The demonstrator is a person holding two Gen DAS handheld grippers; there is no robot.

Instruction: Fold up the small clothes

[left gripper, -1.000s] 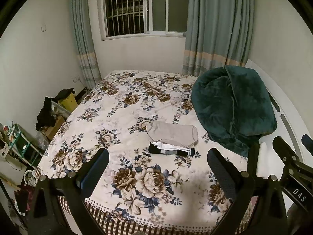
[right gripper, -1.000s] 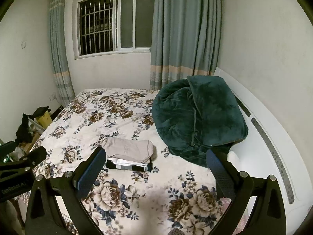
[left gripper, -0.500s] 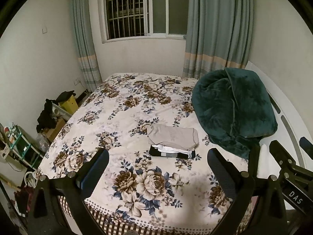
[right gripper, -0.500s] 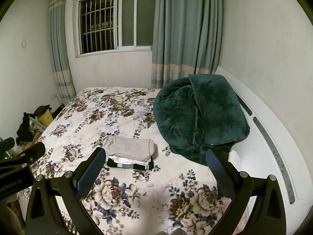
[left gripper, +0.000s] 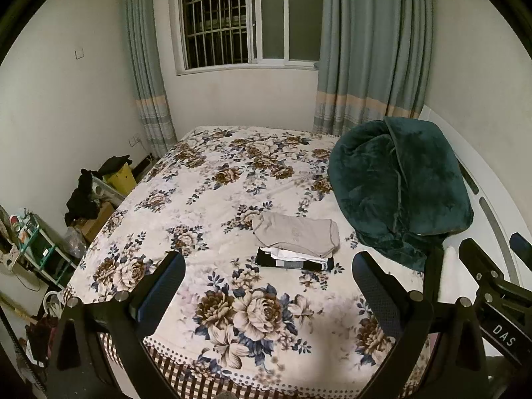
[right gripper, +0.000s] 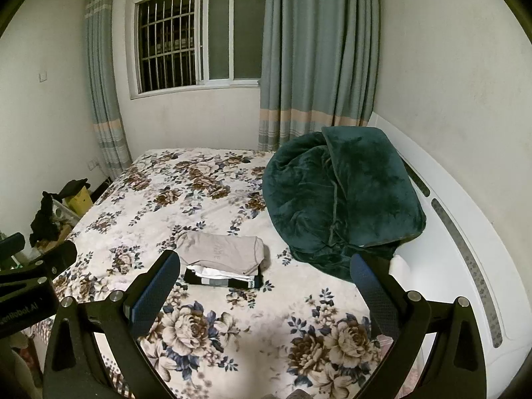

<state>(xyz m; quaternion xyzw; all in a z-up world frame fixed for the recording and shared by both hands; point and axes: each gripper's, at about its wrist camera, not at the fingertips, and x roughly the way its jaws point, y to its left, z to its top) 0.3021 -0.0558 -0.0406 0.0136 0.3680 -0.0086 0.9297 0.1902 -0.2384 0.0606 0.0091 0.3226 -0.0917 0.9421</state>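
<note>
Clutter of dark clothing and boxes (left gripper: 96,193) on the floor at far left, beside the bed (left gripper: 212,179) with its floral cover. Left claw (left gripper: 267,282) wide open, holding nothing, hovering above the near edge of the bed. Further right, near the middle of the bed, a stack of folded clothes (left gripper: 296,242): beige garment (left gripper: 297,234) on top, white layers under it, a black piece (left gripper: 292,263) at the bottom. Same stack in the right wrist view (right gripper: 222,262), lying between and beyond the fingers. Right claw (right gripper: 266,282) likewise spread wide and empty, well apart from the stack. Right again, a heaped dark green blanket (left gripper: 399,186), just beside the stack but seemingly not touching it, against the white headboard (right gripper: 465,232). Judged from the neat pile and no loose small garment visible anywhere on the cover: folding apparently finished or close to it, nothing plainly left unless more items lie out of view. Compared with a second ago: stack unchanged in shape and place, both claws equally wide, views shifted slightly back and upward, showing a little more wall and window, suggesting a retreat from the bed rather than an approach.
</note>
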